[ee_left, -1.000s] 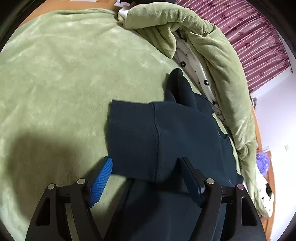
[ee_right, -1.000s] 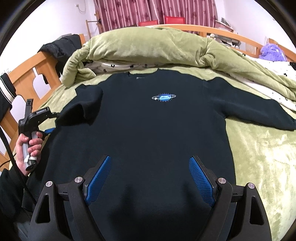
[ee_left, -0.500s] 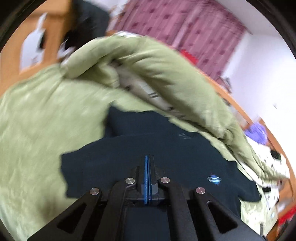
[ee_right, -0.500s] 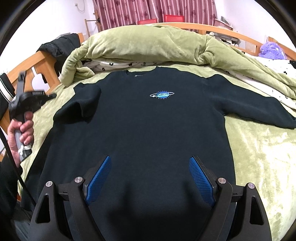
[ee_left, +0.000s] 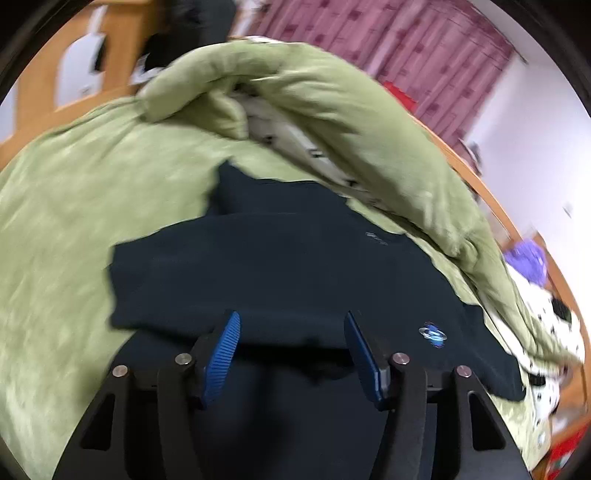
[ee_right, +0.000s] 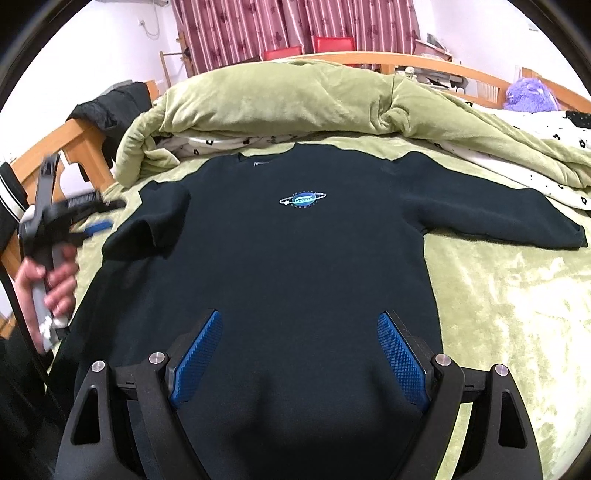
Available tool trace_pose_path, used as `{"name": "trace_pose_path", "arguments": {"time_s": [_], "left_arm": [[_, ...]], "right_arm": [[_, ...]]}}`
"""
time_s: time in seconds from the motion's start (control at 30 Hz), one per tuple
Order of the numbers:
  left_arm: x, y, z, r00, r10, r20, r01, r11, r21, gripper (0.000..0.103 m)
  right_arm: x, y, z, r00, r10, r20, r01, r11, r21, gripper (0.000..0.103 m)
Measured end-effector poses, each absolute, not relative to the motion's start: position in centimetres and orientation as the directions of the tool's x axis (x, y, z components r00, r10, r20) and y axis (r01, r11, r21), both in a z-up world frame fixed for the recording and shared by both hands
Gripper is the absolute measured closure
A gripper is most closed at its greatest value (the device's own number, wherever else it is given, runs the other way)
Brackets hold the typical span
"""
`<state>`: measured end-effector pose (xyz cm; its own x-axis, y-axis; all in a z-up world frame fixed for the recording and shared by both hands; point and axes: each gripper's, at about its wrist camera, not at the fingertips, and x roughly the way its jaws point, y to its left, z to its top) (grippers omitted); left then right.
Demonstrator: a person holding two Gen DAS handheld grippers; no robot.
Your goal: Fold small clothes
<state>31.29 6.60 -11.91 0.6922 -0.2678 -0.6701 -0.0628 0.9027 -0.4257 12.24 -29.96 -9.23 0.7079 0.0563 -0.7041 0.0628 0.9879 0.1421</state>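
My right gripper (ee_right: 300,354) hangs wide apart over the near hem of the dark navy knit sweater (ee_right: 295,258), holding nothing. My left gripper (ee_left: 291,354) is also spread, empty, just above the folded-in left sleeve (ee_left: 229,273); its view is blurred.

The sweater lies face up and flat on the green plush bedspread (ee_right: 517,314), hem toward me, collar far, a small blue oval logo (ee_right: 303,199) on the chest. The left sleeve is already doubled over the body; the right sleeve (ee_right: 509,218) stretches out flat to the right.

I judge the knit soft, limp and fairly thick, light enough to lift by one edge but likely to drag on the plush. The right cuff looks the place to pinch next, carrying it across the chest.

Beyond the collar a rumpled green quilt (ee_right: 295,103) with white dotted lining is heaped, near but apart. Farther off stand wooden bed rails (ee_right: 424,61), a purple plush toy (ee_right: 528,98) and maroon striped curtains (ee_right: 295,26).
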Motion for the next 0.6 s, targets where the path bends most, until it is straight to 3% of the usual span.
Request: {"name": "trace_pose_path", "arguments": {"time_s": [0.17, 0.6], "left_arm": [[31.0, 10.7, -14.4, 0.655, -0.290, -0.697, -0.181, 0.836, -0.518, 0.042], [34.1, 12.1, -18.1, 0.625, -0.372, -0.686, -0.231, 0.752, -0.618, 0.042]], "right_arm": [[12.1, -29.8, -9.2, 0.710, 0.066, -0.701, 0.052, 0.988, 0.146, 0.018], [12.4, -29.0, -10.0, 0.698, 0.010, -0.716, 0.065, 0.995, 0.077, 0.018]]}}
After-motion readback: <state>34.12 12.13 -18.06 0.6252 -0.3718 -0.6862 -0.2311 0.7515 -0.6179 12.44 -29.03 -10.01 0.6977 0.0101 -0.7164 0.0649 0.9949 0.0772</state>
